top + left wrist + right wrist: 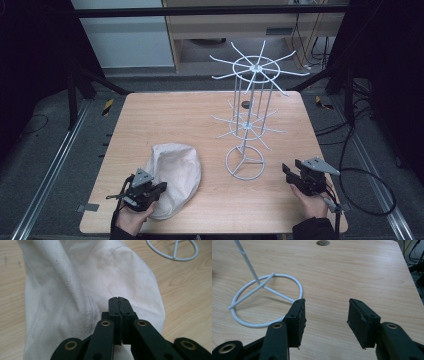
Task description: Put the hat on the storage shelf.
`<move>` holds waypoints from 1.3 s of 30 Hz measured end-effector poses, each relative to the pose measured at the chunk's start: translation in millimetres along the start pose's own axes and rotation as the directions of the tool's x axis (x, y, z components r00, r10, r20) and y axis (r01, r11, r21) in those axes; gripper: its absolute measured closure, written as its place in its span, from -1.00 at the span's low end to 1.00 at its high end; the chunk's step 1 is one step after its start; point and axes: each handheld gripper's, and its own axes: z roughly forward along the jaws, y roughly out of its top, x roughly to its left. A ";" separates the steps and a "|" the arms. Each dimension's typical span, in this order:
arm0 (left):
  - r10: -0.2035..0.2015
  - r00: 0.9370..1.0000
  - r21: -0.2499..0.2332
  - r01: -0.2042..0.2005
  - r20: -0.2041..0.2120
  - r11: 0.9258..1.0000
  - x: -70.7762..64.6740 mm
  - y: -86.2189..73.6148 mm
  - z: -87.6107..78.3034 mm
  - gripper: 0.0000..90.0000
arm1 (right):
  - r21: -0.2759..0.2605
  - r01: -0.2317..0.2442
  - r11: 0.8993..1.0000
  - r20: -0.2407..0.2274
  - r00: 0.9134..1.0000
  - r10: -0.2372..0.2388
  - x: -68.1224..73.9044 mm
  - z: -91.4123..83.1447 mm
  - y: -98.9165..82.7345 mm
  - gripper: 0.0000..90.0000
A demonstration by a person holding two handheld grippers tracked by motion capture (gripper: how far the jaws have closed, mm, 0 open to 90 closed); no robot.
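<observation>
Two hand-held grippers at a wooden table (pixel 165 115) bearing a cloth hat (pixel 175 177) and a white wire rack (pixel 250 115).

The hat, an off-white cloth cap, is laid on the near left part of the table, just beside the ring-shaped base of the rack. The left gripper (pixel 161 189) is held at the near edge of the hat; in the left gripper view its jaws are seen pressed together over the cloth (pixel 75 290), and whether any fabric is pinched between them cannot be told. The right gripper (pixel 288 174) is held above the bare tabletop (pixel 362 272) near the right edge, to the right of the rack base (pixel 265 301), with its jaws set wide apart and nothing between them. The rack stands upright, with two tiers of radiating arms.
</observation>
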 end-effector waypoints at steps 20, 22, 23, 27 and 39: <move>-0.040 0.996 -0.132 0.030 -0.076 0.991 12.9 30.0 -36.4 0.50 | 0.000 -0.010 1.000 -0.002 1.000 0.010 -5.1 0.1 -0.4 0.03; -0.047 0.995 -0.128 0.036 -0.087 0.991 16.6 35.2 -38.2 0.39 | 0.002 -0.019 1.000 -0.002 1.000 0.019 -6.0 -0.7 -0.3 0.03; -0.051 0.995 -0.128 0.039 -0.090 0.991 17.7 36.7 -38.6 0.34 | -0.001 -0.014 1.000 0.002 1.000 0.014 -6.7 -0.4 -0.4 0.02; -0.067 0.992 -0.148 0.050 -0.107 0.988 23.1 42.2 -38.2 0.20 | 0.006 -0.018 1.000 0.002 1.000 0.018 -6.7 -0.1 -0.4 0.02; -0.066 0.990 -0.119 0.051 -0.125 0.992 33.5 55.7 -20.6 -0.04 | 0.013 -0.018 1.000 0.010 1.000 0.017 -8.0 0.9 -0.7 0.01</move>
